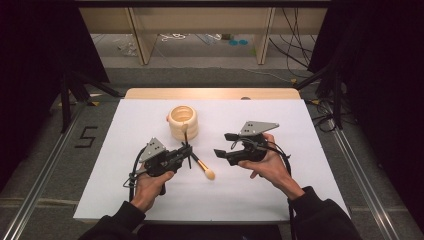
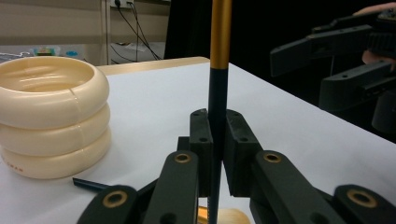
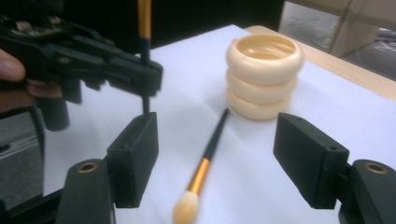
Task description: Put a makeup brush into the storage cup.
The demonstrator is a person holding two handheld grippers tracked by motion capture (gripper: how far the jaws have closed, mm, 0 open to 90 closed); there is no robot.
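White table (image 1: 125, 200): cream ringed holder (image 1: 183, 121), inside unclear; brush (image 1: 202, 167) beside.

The upright brush (image 2: 219, 56) in the left gripper view is cut off by the top edge, head unseen.

Looks like a lab recording booth: black curtains (image 1: 30, 75), white-covered table (image 1: 150, 200), floor rails (image 1: 45, 170), loose cables (image 1: 295, 45).
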